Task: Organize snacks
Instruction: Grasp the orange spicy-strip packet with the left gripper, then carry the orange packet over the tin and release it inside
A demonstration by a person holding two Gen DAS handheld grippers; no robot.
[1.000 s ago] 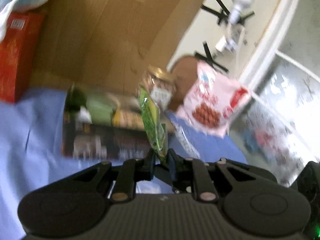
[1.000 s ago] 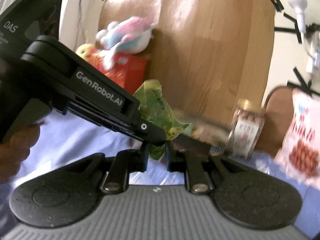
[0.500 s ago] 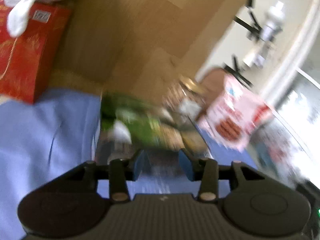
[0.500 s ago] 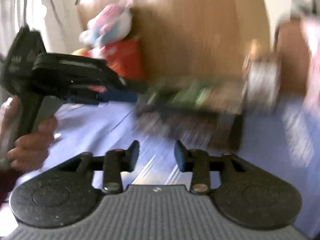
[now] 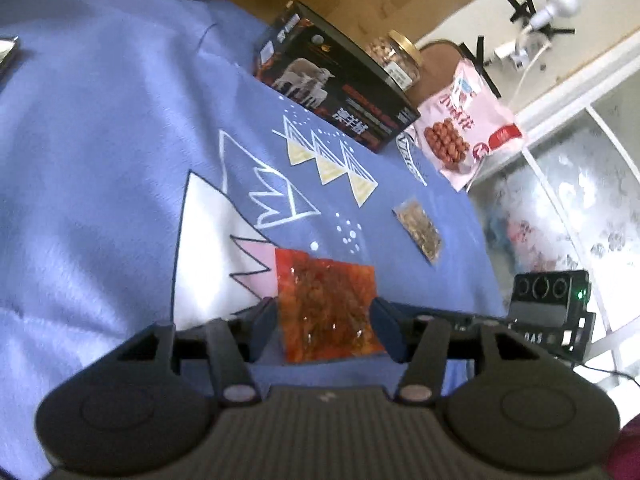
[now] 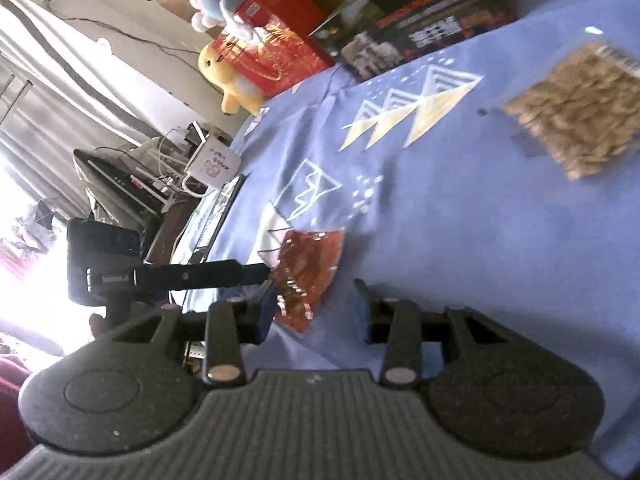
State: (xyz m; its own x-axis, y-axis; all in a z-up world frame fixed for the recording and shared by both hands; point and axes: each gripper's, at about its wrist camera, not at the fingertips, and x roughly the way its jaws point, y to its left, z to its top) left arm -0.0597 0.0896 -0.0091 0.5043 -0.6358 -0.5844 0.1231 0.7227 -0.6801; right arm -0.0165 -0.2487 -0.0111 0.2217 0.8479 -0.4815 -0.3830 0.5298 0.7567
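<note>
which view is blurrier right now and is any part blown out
Right wrist view: the tan snack packet is smeared with motion blur, and the window area at far left is blown out white. Left wrist view: sharper, the red snack packet reads clearly, with fisheye bending at the edges.

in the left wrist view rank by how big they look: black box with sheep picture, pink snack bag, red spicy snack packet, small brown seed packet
1. Black box with sheep picture
2-3. Red spicy snack packet and pink snack bag: alike; the packet is nearer the camera, so unsure.
4. Small brown seed packet

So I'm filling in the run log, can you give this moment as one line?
left gripper: open, fingers either side of red snack packet | right gripper: open, empty | brown snack packet: flat on blue cloth
</note>
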